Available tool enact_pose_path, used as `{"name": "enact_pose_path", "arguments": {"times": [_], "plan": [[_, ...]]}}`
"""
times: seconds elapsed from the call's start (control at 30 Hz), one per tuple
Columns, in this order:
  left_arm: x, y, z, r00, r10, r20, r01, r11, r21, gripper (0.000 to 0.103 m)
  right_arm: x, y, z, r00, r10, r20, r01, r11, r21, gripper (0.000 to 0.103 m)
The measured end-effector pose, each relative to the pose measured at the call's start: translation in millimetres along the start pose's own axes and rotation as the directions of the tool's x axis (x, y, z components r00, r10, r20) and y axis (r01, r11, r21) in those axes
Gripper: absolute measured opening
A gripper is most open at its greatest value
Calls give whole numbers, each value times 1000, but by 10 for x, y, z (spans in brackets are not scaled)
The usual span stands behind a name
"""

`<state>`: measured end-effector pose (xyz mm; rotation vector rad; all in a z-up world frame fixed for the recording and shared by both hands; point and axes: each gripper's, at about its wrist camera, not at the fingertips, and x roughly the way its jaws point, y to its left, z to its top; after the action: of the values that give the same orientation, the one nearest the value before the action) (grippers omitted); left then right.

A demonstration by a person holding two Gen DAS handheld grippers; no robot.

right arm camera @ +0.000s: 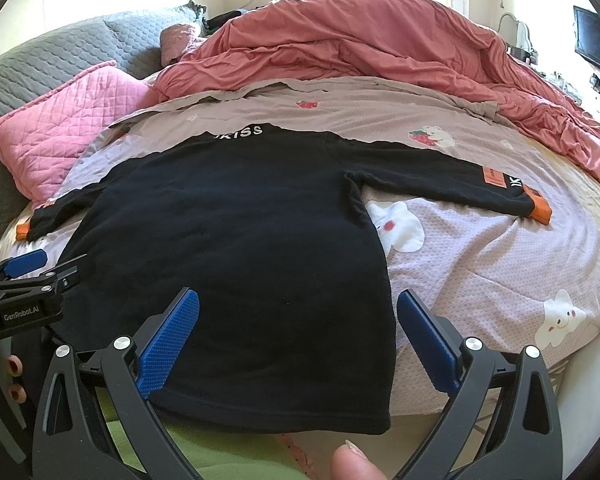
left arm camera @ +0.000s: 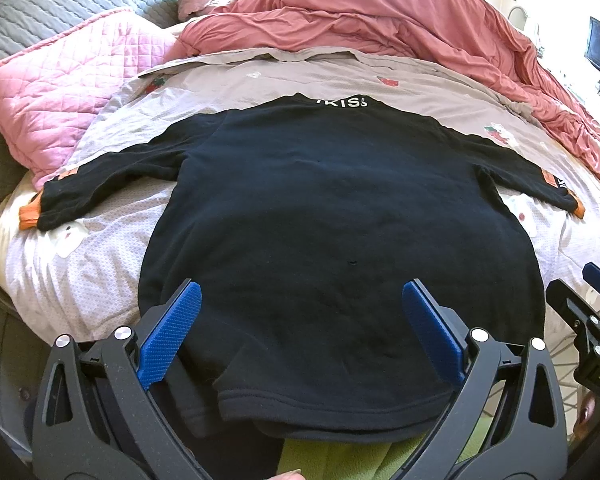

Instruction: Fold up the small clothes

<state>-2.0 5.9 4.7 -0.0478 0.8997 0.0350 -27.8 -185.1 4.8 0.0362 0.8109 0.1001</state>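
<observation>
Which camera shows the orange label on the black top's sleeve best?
The right wrist view: the orange label on the black top faces the camera, flat on the sleeve near the cuff. In the left wrist view the label is only a thin sliver near the picture's edge.

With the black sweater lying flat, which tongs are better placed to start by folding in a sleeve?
Probably the right tongs: open at the black sweater hem's right corner, with the right sleeve lying clear ahead. The left tongs, also open, sit nearer mid-hem, farther from the left sleeve.

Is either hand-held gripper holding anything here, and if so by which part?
Nothing is held. Both the left hand-held gripper and right hand-held gripper are open above the hem end of the spread black long-sleeved sweatshirt.
</observation>
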Motion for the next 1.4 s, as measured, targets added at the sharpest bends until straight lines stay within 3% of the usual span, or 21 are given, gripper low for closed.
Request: {"name": "enact_pose_path", "arguments": {"times": [0.37,0.73,1.13,1.4], "plan": [[36,123,31,1000,10,-11,-10,1000,-1,95,3,-95,23,1000,-9,10,9,1000,9,99],[227,51,268,999,46,-6,-46,999,3,95,201,-529,185,998,-65,10,64,995,82,99],[527,-128,693,999,34,-20,-33,999,31,95,472,-1458,486,972,-235,27,225,953,203,99],[803,-364,1054,998,-12,-54,14,999,43,95,699,-2365,633,935,-354,-28,342,877,339,99]]}}
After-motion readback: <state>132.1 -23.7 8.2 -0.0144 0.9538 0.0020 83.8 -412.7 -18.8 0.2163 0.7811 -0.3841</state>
